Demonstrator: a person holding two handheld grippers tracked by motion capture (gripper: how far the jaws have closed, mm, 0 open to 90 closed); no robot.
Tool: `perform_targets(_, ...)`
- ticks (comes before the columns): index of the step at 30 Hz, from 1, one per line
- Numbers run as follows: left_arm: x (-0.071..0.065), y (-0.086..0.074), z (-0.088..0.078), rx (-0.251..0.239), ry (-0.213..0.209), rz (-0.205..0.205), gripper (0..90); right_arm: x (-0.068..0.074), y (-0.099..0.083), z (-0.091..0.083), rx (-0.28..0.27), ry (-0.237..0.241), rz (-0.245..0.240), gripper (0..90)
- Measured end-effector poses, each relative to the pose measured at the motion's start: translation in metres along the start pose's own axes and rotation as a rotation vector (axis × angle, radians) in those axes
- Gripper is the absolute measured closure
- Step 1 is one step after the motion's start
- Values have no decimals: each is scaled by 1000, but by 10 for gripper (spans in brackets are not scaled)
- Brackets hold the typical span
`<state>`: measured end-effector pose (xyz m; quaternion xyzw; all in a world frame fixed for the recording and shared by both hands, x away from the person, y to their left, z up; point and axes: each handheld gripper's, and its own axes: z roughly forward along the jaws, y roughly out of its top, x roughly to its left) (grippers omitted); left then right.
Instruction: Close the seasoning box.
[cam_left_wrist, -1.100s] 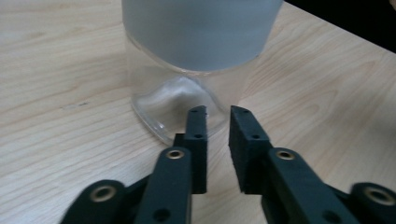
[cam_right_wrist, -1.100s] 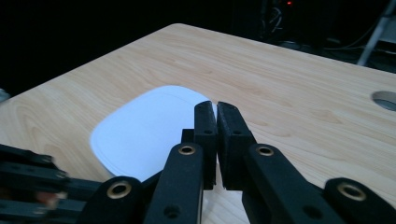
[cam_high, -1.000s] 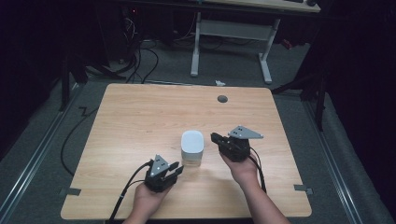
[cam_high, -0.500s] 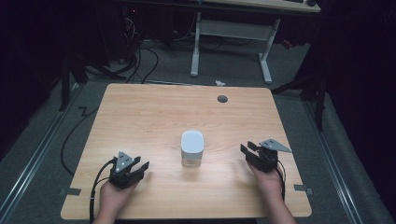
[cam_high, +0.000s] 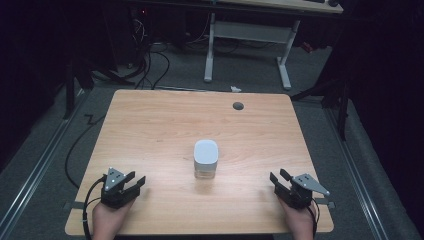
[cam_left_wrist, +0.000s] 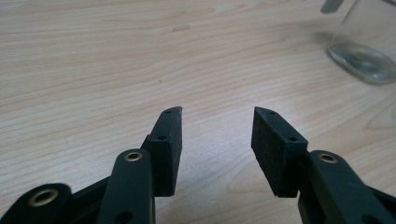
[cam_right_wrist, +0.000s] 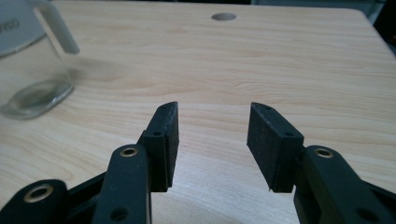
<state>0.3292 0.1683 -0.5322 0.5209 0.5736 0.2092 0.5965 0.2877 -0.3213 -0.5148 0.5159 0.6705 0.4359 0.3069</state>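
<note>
A clear glass jar with a white lid (cam_high: 206, 158) stands upright in the middle of the wooden table (cam_high: 150, 125). My left gripper (cam_high: 134, 182) rests near the front left corner, open, with nothing between its jaws. Its own view has the left gripper (cam_left_wrist: 217, 112) over bare wood and the jar's glass base (cam_left_wrist: 362, 58) at the upper right. My right gripper (cam_high: 278, 178) sits near the front right corner, open and empty too. Seen from the right gripper (cam_right_wrist: 212, 108), the jar (cam_right_wrist: 30, 70) is at the upper left.
A round cable hole (cam_high: 238, 106) lies near the table's far edge, also the dark hole (cam_right_wrist: 223, 17) in the right gripper view. Behind the table stands a white desk frame (cam_high: 247, 45) on grey floor, with cables (cam_high: 150, 60) at the back left.
Both hands have drawn back from the jar toward the front corners, the left going left and the right going right. The jar has stayed where it was.
</note>
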Motion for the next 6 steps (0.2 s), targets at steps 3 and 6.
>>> perform_targets(3, 3, 0, 0, -3, 8, -15, 534, 1, 3, 3, 1, 9, -10, 531)
perform_targets(6, 4, 1, 0, -6, 10, -17, 534, 0, 3, 3, -3, 13, 2, 531)
